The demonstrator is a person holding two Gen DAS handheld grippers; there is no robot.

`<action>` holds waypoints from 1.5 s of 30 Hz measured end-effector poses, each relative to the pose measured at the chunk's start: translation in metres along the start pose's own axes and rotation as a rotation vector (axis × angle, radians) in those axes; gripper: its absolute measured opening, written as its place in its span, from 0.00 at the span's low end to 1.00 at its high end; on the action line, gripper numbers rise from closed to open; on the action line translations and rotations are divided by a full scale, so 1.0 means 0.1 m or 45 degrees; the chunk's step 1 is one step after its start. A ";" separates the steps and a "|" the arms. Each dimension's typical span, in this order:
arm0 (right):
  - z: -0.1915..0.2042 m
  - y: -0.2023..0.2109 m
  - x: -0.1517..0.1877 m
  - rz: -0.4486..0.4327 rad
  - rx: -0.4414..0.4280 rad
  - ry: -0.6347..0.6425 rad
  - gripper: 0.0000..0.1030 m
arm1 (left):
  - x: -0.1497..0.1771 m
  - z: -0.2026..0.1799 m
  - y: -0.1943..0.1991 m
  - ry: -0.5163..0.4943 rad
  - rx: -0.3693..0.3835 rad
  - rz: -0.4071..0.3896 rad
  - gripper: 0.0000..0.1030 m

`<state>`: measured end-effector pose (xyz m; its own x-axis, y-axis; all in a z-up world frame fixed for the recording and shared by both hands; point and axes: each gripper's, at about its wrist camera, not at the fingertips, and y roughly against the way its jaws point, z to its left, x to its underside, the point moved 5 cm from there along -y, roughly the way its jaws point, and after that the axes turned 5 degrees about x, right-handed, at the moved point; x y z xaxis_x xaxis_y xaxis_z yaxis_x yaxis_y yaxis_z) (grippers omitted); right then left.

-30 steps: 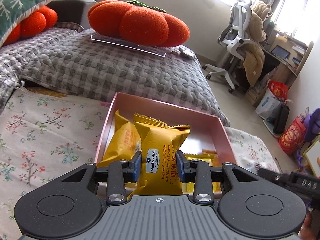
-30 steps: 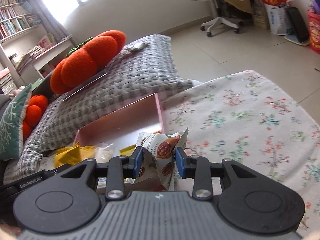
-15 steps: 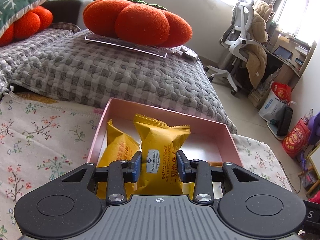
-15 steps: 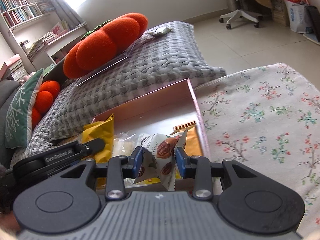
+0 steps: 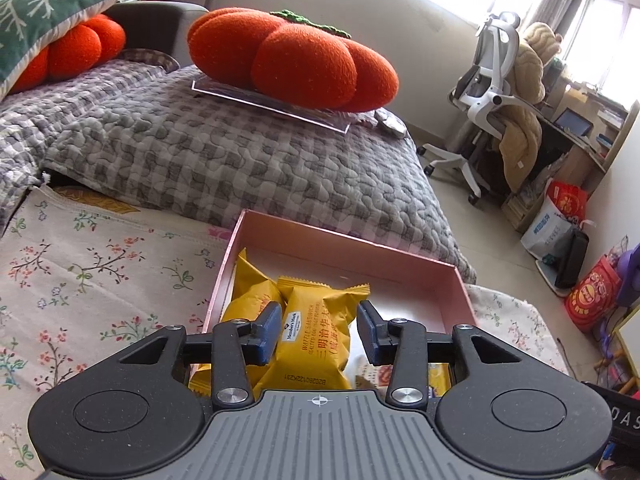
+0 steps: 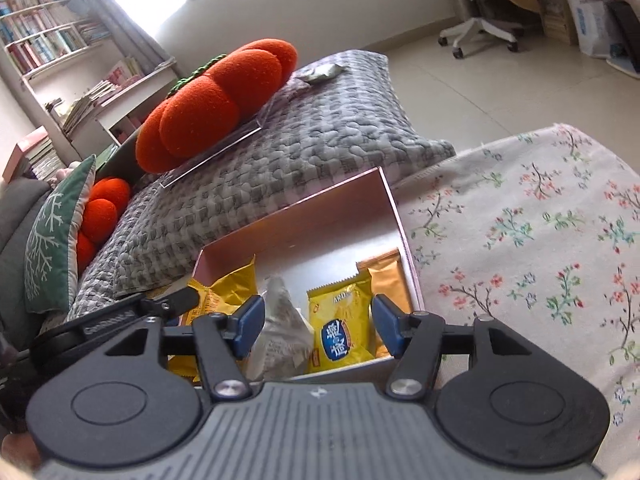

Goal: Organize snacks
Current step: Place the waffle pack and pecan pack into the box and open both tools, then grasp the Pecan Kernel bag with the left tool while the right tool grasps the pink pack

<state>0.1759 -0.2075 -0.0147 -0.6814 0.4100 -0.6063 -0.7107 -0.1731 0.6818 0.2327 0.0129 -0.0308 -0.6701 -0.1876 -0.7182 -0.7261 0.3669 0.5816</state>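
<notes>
**A:** So where are we at? Our left tongs [image 5: 316, 334] are spread wide, with the yellow foil waffle-sandwich packet [image 5: 316, 344] sitting loose between the pads, not pinched. It lies in the shallow pink cardboard box [image 5: 344, 248], against a second yellow packet [image 5: 250, 300] by the left wall.

**B:** Same on our side. The right tongs [image 6: 318, 326] are open too, holding nothing. Under them in the box sit a crinkly grey-and-white snack pouch [image 6: 280, 328], a bright yellow bag with a blue label [image 6: 340, 332], and a flat orange-gold sachet [image 6: 384, 276] against the right wall. The box rests on the floral-cloth desk [image 6: 520, 240].

**A:** How do we think these handle?

**B:** Light and puffy, we'd guess. Air-filled film, slick, and it'll crumple. The contents are probably crumbly, so we go easy on the squeeze.

**A:** Where do we grab?

**B:** Across the middle of the body for the waffle one, or by the crimped end seam, which is stiffer and won't crush anything. The pouch we'd pinch at its peak.
</notes>
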 end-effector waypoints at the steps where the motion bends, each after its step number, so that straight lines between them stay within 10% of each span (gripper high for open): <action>1: 0.00 0.02 0.00 0.006 -0.004 -0.002 0.55 | 0.00 -0.01 0.03 -0.001 -0.006 -0.001 0.39; 45: -0.01 0.46 0.46 0.306 0.047 0.164 0.64 | 0.74 -0.02 0.76 -0.133 -0.075 0.262 0.56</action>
<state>0.1118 -0.1979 -0.0119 -0.8481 0.2432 -0.4707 -0.5206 -0.2180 0.8255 0.1277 0.0251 -0.0392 -0.7875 -0.0179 -0.6161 -0.5856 0.3335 0.7388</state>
